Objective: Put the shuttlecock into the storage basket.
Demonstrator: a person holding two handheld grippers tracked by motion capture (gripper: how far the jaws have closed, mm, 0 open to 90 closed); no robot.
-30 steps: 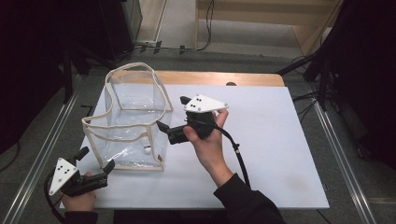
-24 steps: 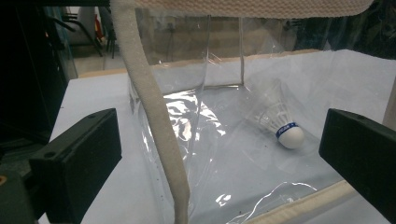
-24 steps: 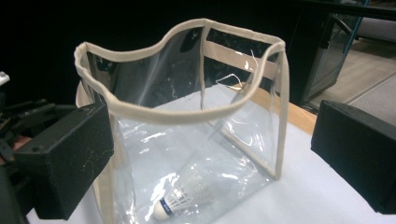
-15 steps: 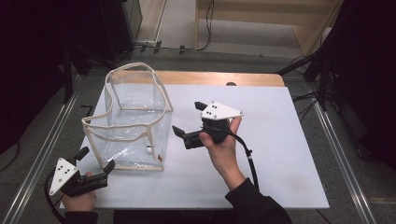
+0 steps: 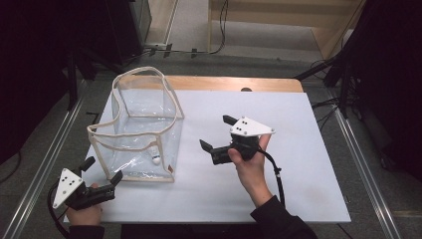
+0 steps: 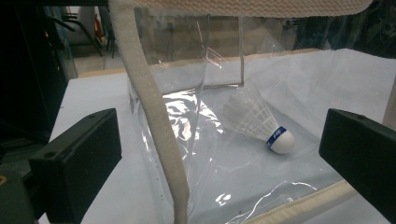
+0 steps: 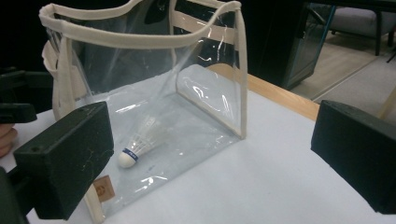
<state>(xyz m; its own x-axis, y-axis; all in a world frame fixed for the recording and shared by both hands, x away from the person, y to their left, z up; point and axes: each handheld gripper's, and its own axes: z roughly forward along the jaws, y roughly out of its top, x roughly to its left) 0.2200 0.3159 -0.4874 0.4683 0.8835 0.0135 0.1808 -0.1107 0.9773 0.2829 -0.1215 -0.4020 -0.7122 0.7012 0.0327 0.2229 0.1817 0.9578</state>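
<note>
high view: right tool (image 5: 215, 133), jaws apart and empty, has drawn back from the bag (image 5: 142, 130).

High view overhead, tool views near bag (image 5: 142, 129)

White table (image 5: 298, 189); clear bag (image 5: 139, 134) standing on it, left half.

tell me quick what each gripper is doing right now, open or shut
left gripper: open, holding nothing, beside the clear bag.
right gripper: open, holding nothing.
</note>
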